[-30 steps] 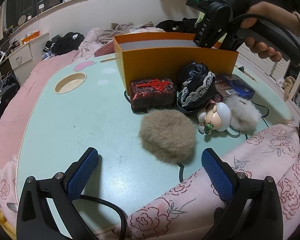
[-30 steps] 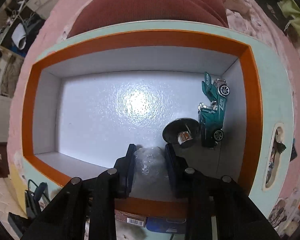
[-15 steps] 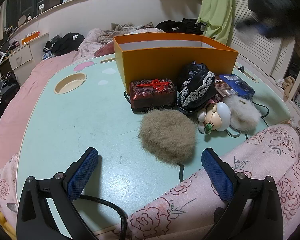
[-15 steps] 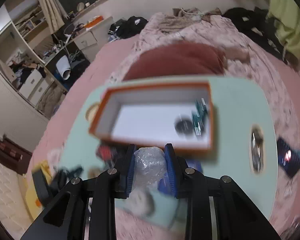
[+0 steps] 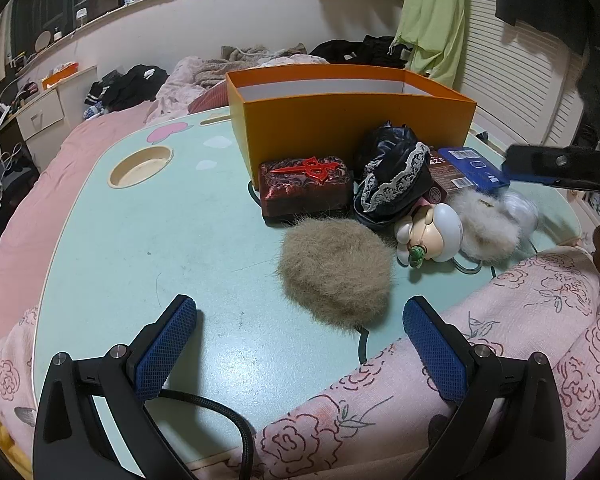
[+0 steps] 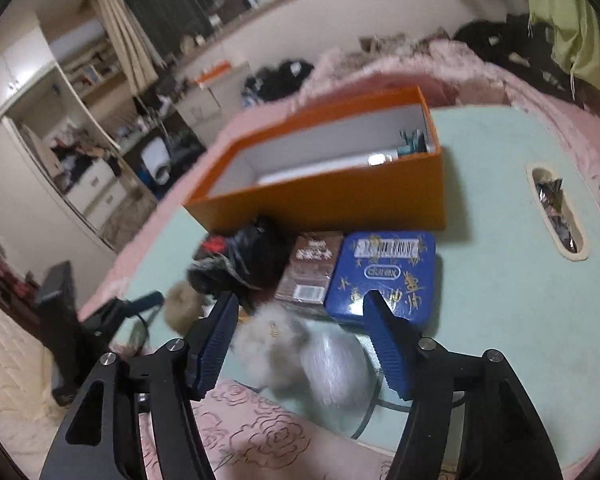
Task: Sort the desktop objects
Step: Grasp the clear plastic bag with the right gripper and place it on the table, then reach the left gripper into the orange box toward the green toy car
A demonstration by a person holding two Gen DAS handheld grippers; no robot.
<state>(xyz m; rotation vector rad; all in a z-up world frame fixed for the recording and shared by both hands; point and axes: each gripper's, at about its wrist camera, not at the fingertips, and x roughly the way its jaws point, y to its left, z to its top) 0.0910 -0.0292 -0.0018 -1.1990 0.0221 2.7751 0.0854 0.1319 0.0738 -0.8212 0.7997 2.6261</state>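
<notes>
Claws first: our left claw (image 5: 300,344) hangs low over the mint-green table (image 5: 140,248) with its blue pads spread wide and nothing between them. Just ahead of it lies a round tan fur puff (image 5: 336,274); beyond that sit a dark red box with a red cross emblem (image 5: 305,187) and a black lace-trimmed pouch (image 5: 392,178), both in front of the open orange cardboard box (image 5: 352,110). Our right claw (image 6: 300,340) is likewise wide apart and empty, and below it, between the pads, lies a blurred white fluffy puff (image 6: 300,354). Just past its right pad rests a blue tin with a barcode (image 6: 384,272), beside a brown packet (image 6: 312,266).
</notes>
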